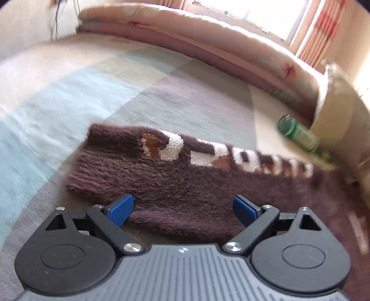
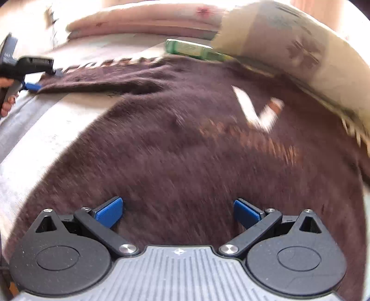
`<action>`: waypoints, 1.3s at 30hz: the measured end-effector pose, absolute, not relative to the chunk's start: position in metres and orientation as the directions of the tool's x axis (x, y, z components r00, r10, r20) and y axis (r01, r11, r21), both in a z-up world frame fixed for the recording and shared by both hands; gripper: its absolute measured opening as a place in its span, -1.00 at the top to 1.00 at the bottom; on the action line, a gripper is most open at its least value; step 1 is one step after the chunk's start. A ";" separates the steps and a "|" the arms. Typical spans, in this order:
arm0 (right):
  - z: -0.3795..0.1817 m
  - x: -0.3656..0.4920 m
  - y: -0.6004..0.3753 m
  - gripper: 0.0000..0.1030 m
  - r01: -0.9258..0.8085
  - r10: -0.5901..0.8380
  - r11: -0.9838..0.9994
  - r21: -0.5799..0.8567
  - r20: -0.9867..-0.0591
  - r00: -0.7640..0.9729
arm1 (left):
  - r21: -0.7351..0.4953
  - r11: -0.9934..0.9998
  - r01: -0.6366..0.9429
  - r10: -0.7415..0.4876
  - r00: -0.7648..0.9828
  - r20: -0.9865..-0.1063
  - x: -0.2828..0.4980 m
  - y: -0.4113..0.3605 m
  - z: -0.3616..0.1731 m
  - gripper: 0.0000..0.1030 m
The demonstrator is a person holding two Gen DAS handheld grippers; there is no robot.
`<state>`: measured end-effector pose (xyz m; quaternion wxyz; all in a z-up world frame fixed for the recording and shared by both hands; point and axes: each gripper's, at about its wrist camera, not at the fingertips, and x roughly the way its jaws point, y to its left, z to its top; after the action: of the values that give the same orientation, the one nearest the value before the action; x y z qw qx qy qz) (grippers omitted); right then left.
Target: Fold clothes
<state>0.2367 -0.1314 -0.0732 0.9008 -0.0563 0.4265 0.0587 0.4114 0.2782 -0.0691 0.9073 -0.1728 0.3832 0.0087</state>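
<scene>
The brown knit sweater (image 2: 185, 143), fuzzy, thick and floppy, fills the right wrist view, its sleeve cuff (image 1: 129, 166) mid-frame in the left; both the left gripper (image 1: 182, 209) and right gripper (image 2: 178, 211) are spread empty, so pinching a cuff or hem edge looks safest.

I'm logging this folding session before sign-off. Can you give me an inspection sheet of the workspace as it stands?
Surface: bed sheet in pale colour blocks, lying flat.
Job's things: brown knit sweater spread on the sheet; its sleeve, with a white and orange pattern band, lies ahead of the left gripper.
Clutter: green bottle lying beside a cardboard box.
Grippers: left gripper jaws wide apart, nothing held; right gripper jaws wide apart over the sweater, nothing held.
Cables: dark cords hanging at the wall.
Surroundings: folded pink quilt, curtains at a bright window.
</scene>
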 end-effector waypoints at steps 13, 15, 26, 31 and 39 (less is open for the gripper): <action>-0.028 0.415 -0.038 -1.00 -0.432 0.340 0.901 0.045 -0.693 0.636 | -0.207 0.949 -0.236 0.008 0.679 -0.734 0.403 0.296 -0.055 -0.81; -0.043 0.436 -0.029 -1.00 -0.448 0.376 0.889 0.096 -0.711 0.594 | -0.224 0.945 -0.237 0.003 0.694 -0.720 0.401 0.302 -0.050 -0.81; -0.076 0.432 -0.028 -1.00 -0.366 0.297 0.928 0.068 -0.729 0.617 | -0.294 0.942 -0.162 -0.092 0.717 -0.691 0.399 0.300 -0.039 -0.81; -0.091 0.460 -0.025 -1.00 -0.264 0.318 0.944 0.198 -0.762 0.564 | -0.306 0.943 -0.129 -0.117 0.734 -0.669 0.394 0.299 -0.030 -0.82; -0.065 0.473 -0.012 -1.00 -0.258 0.237 0.962 0.089 -0.739 0.631 | -0.461 0.877 -0.133 -0.195 0.779 -0.596 0.379 0.333 -0.022 -0.83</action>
<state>0.4730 -0.0123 -0.0645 0.9030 -0.0128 0.4070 0.1372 0.3790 0.3325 -0.0216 0.9103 -0.2471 0.3318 -0.0170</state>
